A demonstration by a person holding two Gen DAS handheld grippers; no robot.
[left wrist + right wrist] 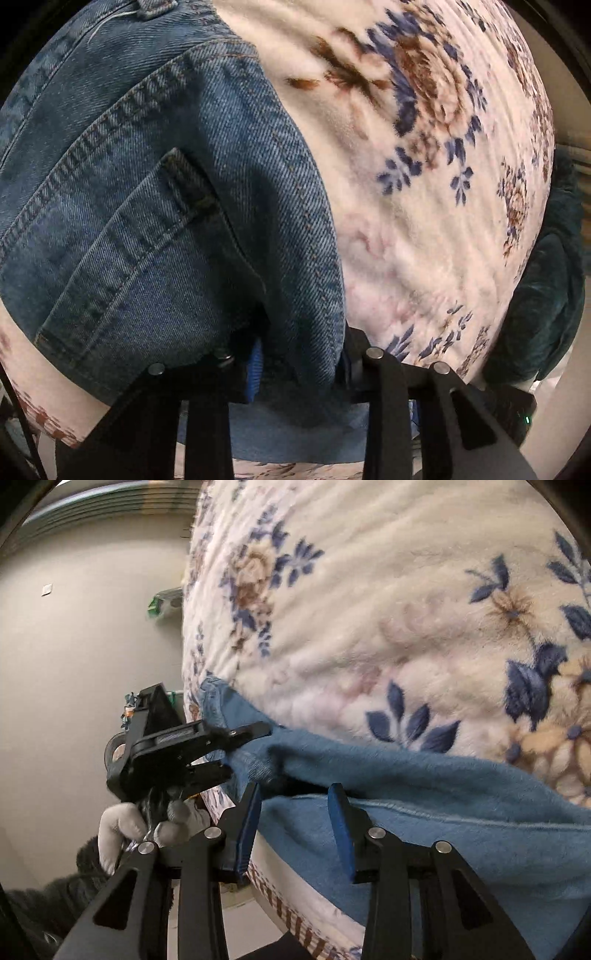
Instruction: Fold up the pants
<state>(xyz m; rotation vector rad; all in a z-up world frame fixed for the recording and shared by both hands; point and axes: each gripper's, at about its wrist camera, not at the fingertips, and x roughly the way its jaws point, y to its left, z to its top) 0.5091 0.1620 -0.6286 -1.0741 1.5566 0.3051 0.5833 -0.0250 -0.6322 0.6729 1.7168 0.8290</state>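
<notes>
The jeans (177,206) are spread on a floral blanket (424,184), near its edge. A denim fold is pinched by the left gripper (299,363). The right gripper (295,812) is held spread over the fabric, nothing clamped.

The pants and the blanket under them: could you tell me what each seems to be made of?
Pants: blue denim, likely cotton, matte and faded; diagonal twill weave and double-stitched seams show. Their inner face looks softer and paler in the right wrist view.
Blanket: plush fleece, probably synthetic; fuzzy cream pile with a printed floral pattern.
</notes>
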